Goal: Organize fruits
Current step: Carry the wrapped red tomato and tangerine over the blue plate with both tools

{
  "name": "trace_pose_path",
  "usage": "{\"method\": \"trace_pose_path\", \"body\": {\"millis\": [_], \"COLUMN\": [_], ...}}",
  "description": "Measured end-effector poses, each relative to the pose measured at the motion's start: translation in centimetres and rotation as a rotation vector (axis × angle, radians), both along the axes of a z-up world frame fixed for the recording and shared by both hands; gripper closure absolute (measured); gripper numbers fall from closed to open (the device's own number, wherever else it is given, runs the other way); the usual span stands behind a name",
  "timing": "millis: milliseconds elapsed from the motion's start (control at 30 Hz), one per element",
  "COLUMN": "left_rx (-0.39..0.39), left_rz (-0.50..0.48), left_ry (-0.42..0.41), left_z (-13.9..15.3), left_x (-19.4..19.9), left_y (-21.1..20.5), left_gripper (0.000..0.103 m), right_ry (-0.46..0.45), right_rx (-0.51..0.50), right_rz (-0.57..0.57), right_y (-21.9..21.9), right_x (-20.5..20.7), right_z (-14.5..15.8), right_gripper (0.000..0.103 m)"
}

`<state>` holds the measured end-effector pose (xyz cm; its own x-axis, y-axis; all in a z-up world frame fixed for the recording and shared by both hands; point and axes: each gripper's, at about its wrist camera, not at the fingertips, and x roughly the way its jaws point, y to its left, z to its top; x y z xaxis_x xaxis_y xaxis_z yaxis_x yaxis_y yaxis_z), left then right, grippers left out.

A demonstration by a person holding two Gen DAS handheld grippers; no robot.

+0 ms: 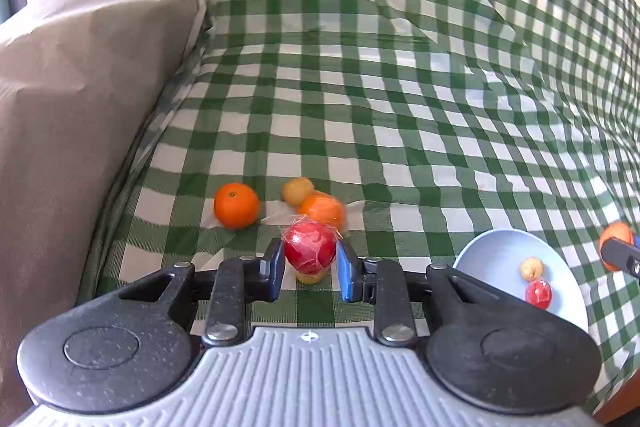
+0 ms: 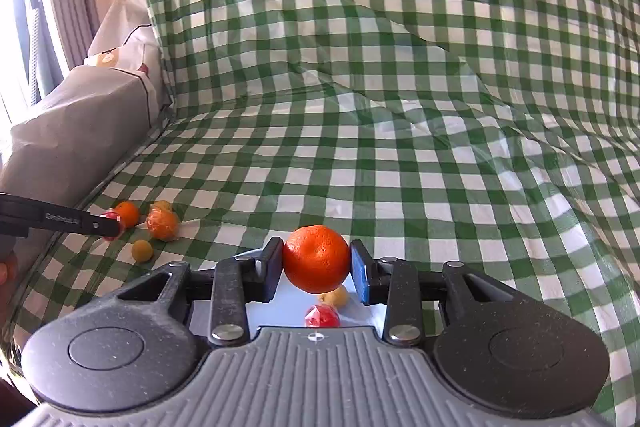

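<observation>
1. Through the left wrist camera we see our left tool [image 1: 310, 263] clenched on a red fruit [image 1: 309, 246] in a clear wrapper, both pads against its sides. It sits low over the green checked cloth [image 1: 360, 107], with a small yellow fruit [image 1: 310, 277] just beneath it. Near beyond lie an orange [image 1: 236, 205], a wrapped orange [image 1: 323, 211] and a yellowish fruit [image 1: 297, 191]. To the right, the pale blue bowl [image 1: 492, 251] already has a small yellow fruit [image 1: 531, 268] and a small red one [image 1: 538, 293] in it.

2. Through the right wrist camera we see our right tool [image 2: 317, 263] grasping an orange [image 2: 316, 258], poised directly above the bowl [image 2: 276, 301], where the same two small fruits show below. Far left, the other tool's finger reaches into the loose pile on the cloth.

3. We judge the step in hand to be gathering fruit into the bowl, one piece per hand, with several pieces left outside.

4. Next, the right tool likely needs to lower and let go gently so the orange does not bounce out; the left should lift clear of the yellow fruit underneath, then carry across to the bowl.
</observation>
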<state>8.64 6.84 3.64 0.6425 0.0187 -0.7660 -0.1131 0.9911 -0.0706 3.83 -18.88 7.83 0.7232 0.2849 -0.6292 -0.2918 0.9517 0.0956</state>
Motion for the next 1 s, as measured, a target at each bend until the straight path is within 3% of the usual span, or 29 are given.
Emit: {"method": "trace_pose_path", "body": {"millis": [1000], "left_rx": [-0.015], "left_rz": [-0.066], "left_ry": [-0.007], "left_z": [-0.5], "left_x": [0.8], "left_y": [-2.3], "left_gripper": [0.073], "right_ry": [0.003], "right_rx": [-0.007], "right_rz": [-0.001], "right_y": [1.1], "right_x": [0.2], "right_z": [-0.4], "right_gripper": [0.065]}}
